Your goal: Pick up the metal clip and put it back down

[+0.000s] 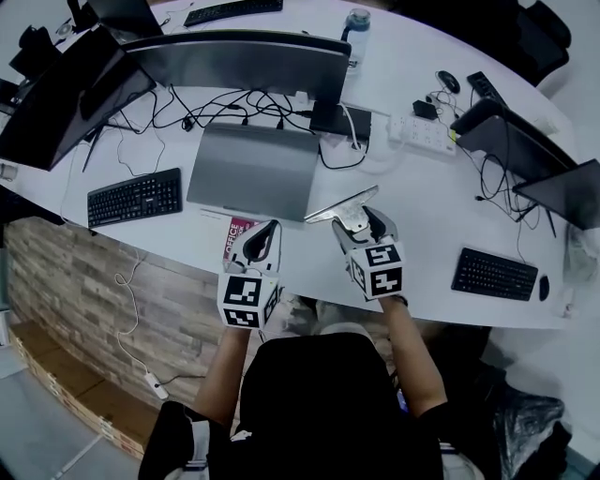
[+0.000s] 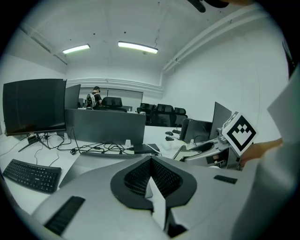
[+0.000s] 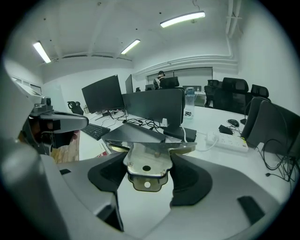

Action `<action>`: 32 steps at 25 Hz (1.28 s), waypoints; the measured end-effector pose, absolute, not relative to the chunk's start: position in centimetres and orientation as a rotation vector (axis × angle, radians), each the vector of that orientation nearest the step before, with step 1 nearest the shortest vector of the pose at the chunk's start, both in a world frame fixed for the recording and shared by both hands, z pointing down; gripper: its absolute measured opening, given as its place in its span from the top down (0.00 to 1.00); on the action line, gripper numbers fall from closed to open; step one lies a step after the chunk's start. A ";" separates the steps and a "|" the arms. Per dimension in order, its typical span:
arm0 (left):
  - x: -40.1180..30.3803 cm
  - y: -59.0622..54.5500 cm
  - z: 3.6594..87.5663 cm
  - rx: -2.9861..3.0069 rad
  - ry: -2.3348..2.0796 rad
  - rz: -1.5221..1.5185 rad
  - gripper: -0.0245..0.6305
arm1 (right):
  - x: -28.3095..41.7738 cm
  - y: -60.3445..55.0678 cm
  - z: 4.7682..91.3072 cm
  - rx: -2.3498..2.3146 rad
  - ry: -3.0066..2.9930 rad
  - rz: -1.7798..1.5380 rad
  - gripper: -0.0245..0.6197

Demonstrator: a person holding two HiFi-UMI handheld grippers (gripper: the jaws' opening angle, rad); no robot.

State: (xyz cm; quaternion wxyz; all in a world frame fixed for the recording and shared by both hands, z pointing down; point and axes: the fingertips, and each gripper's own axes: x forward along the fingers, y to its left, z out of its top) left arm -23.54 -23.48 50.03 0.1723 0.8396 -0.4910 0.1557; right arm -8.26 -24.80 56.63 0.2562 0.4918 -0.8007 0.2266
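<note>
The metal clip [image 3: 146,161] is a shiny steel piece with a wide flat bar and two holed handle tabs. My right gripper [image 3: 146,169] is shut on its tabs and holds it up off the white desk [image 1: 422,202]. From the head view the clip [image 1: 345,210] juts out leftward from the right gripper [image 1: 358,225], just right of the closed laptop [image 1: 253,171]. My left gripper [image 1: 263,242] hangs beside it over the desk's front edge, jaws shut with nothing between them. In the left gripper view the left gripper [image 2: 151,182] sees the right gripper [image 2: 225,145] with the clip.
A red booklet [image 1: 236,236] lies under the left gripper. Two keyboards [image 1: 135,196] [image 1: 493,274], a power strip [image 1: 422,133], tangled cables [image 1: 234,105], a water bottle [image 1: 356,28] and several monitors [image 1: 246,62] crowd the desk. A person [image 3: 161,78] sits far behind.
</note>
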 end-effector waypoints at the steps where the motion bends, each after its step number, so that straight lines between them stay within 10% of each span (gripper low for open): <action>1: -23.3 -23.5 50.5 2.375 -1.387 0.447 0.95 | -8.1 -24.8 57.1 1.326 -2.166 0.622 0.51; 32: -21.8 -22.4 60.4 2.172 -1.344 0.528 0.95 | -7.5 -24.1 71.3 1.044 -1.992 0.710 0.51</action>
